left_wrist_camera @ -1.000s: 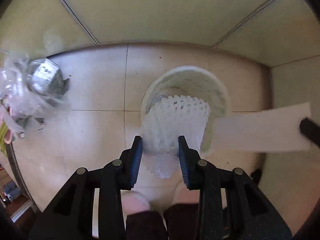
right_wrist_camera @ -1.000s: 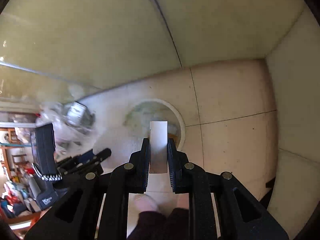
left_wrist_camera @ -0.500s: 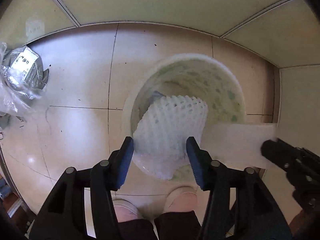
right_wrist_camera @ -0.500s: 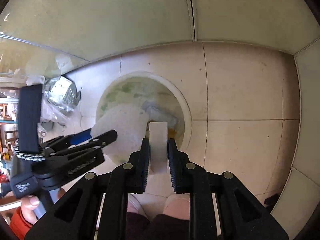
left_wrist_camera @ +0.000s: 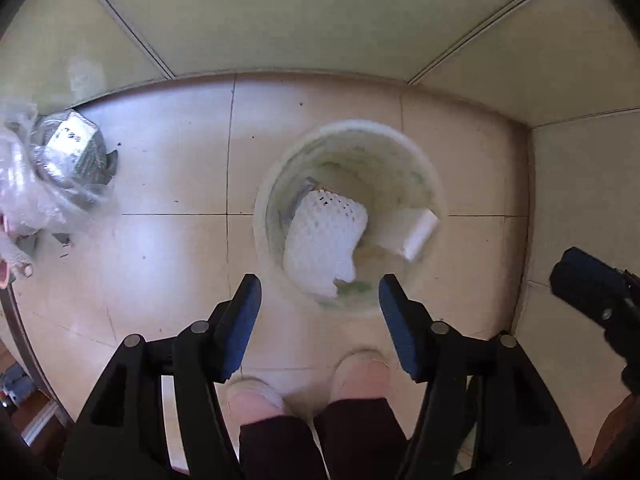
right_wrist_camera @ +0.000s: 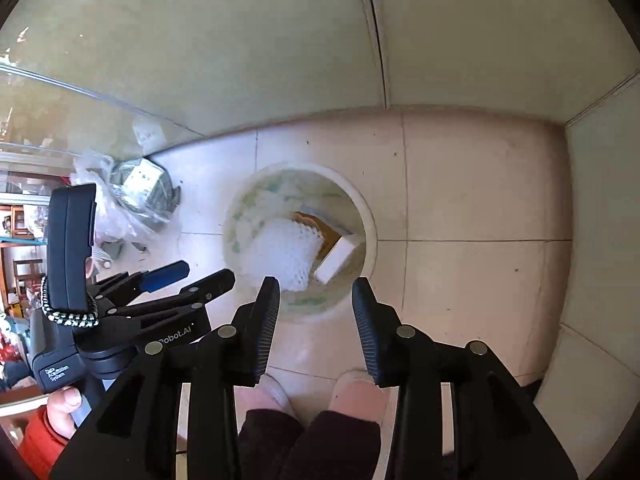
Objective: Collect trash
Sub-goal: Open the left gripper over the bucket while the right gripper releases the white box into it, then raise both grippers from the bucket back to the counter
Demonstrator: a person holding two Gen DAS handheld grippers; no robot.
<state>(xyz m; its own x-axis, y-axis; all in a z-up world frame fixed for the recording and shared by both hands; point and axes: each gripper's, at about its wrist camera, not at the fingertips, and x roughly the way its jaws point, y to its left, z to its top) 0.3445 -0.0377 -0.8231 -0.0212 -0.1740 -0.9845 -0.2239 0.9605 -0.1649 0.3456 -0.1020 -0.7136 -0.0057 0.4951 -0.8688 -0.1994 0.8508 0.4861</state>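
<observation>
Both claws have just been opening and stand spread with nothing between them: the left gripper (left_wrist_camera: 320, 300) and right gripper (right_wrist_camera: 316, 304). Directly below them, the foam net (left_wrist_camera: 324, 240) and white strip (left_wrist_camera: 416, 232) lie in the bin (left_wrist_camera: 434, 184). The drop is judged done; the bagged litter (left_wrist_camera: 60, 172), far left, must be fetched next.

Bin (left_wrist_camera: 434, 184) on floor (left_wrist_camera: 168, 184) nr wall; foam net (left_wrist_camera: 326, 240) & paper (left_wrist_camera: 418, 234) inside, paper to its right. Bag (left_wrist_camera: 60, 168) on floor, left of bin.
</observation>
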